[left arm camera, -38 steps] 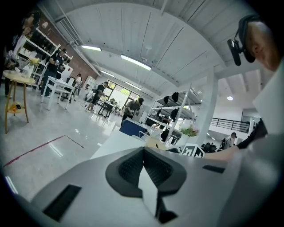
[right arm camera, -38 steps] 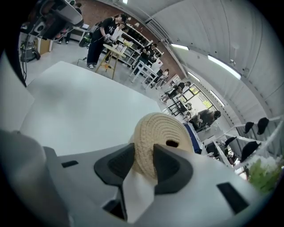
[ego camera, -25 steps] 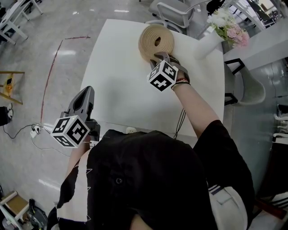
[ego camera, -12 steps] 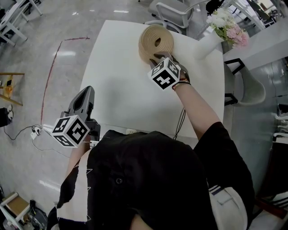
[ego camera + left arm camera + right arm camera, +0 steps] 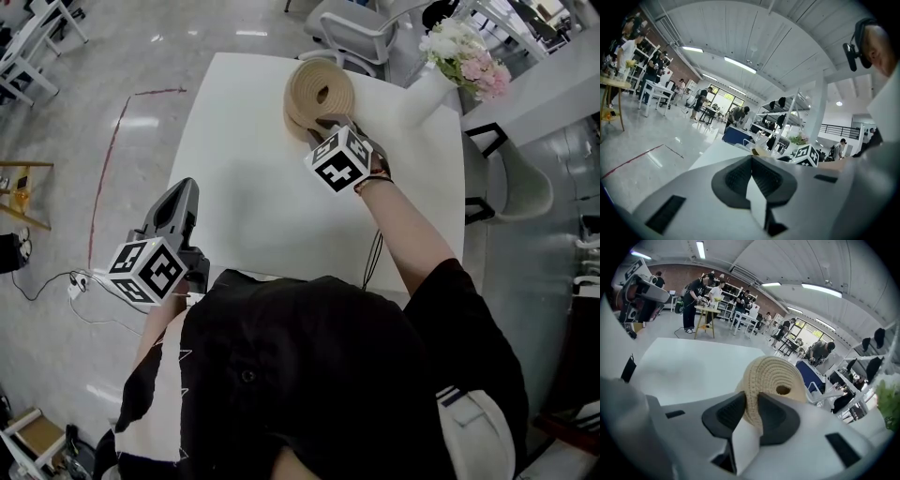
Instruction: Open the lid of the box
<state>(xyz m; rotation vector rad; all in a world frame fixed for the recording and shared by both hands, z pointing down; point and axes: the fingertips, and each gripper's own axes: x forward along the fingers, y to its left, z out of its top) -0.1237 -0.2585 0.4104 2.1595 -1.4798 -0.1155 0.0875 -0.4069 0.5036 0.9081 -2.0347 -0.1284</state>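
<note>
A round woven beige lid (image 5: 319, 89) stands tilted up on its edge at the far side of the white table (image 5: 244, 197). My right gripper (image 5: 325, 122) reaches it from the near side and is shut on its rim. In the right gripper view the woven rim (image 5: 776, 376) sits pinched between the two dark pads, where the gripper (image 5: 752, 401) has just closed a little further. The box under the lid is hidden from me. My left gripper (image 5: 181, 192) rests at the table's near left edge, jaws together on nothing (image 5: 751, 161).
A white vase with pink and white flowers (image 5: 459, 56) stands at the table's far right corner, close to the lid. A white chair (image 5: 361, 28) is behind the table. People work at benches far off across the hall.
My right gripper has rolled a little while keeping its hold on the lid's rim. The left gripper has stayed where it was.
</note>
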